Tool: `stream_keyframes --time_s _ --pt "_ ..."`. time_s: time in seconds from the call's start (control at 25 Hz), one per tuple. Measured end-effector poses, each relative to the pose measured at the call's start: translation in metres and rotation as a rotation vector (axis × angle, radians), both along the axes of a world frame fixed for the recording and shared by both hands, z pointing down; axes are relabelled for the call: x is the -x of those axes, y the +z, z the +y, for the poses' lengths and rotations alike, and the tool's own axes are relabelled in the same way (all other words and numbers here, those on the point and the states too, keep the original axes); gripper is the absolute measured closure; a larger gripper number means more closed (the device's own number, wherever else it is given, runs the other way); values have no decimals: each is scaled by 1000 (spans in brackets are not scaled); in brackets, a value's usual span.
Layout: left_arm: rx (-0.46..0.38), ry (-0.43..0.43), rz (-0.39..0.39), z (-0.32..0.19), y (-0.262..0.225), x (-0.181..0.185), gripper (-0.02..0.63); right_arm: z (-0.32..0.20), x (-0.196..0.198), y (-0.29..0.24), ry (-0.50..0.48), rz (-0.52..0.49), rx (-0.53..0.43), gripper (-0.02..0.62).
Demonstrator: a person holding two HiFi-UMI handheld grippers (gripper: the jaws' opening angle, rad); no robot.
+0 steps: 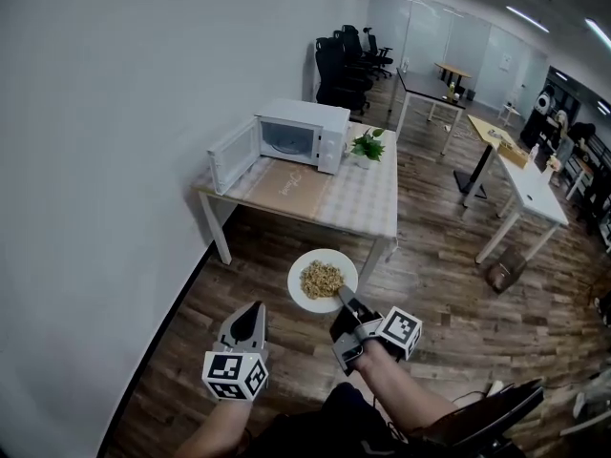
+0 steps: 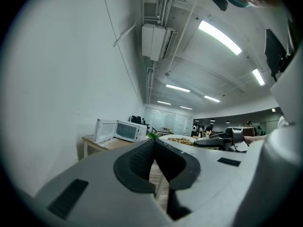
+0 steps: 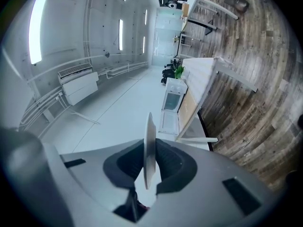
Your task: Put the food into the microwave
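A white plate [image 1: 323, 280] with a heap of noodle-like food hangs over the wooden floor, short of the table. My right gripper [image 1: 342, 297] is shut on its near rim; in the right gripper view the plate [image 3: 149, 150] shows edge-on between the jaws. My left gripper [image 1: 256, 310] is beside it on the left, shut and empty, with its jaws meeting [image 2: 154, 144]. The white microwave [image 1: 304, 136] stands on the table ahead with its door [image 1: 234, 154] swung open to the left. It also shows in the left gripper view [image 2: 128, 130] and the right gripper view [image 3: 171, 98].
The table [image 1: 358, 198] stands against the white wall, with a tan mat [image 1: 286, 187] in front of the microwave and a small green plant [image 1: 368, 146] to its right. Office desks [image 1: 516, 170], black chairs [image 1: 344, 65] and a bag [image 1: 504, 270] are further right.
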State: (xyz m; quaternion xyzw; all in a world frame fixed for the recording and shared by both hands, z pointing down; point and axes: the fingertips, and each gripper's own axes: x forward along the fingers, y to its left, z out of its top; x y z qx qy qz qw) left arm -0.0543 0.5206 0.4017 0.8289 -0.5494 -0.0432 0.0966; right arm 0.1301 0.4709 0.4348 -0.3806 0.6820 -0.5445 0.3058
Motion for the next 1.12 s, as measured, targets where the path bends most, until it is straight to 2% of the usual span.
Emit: stream_keyframes --time_s 0.16,0.36,0.72,1.12 --pt "-3 11 -43 -12 3 7 598 -19 9 4 0 -12 -3 538" --pt "9 3 -58 -42 8 11 598 -54 16 11 -27 -25 1 538" --pt "39 -42 -55 -128 6 17 598 -143 18 3 -58 -60 -26 538" --pt "59 -50 -61 -220 2 0 598 -230 13 6 -82 -95 -20 538"
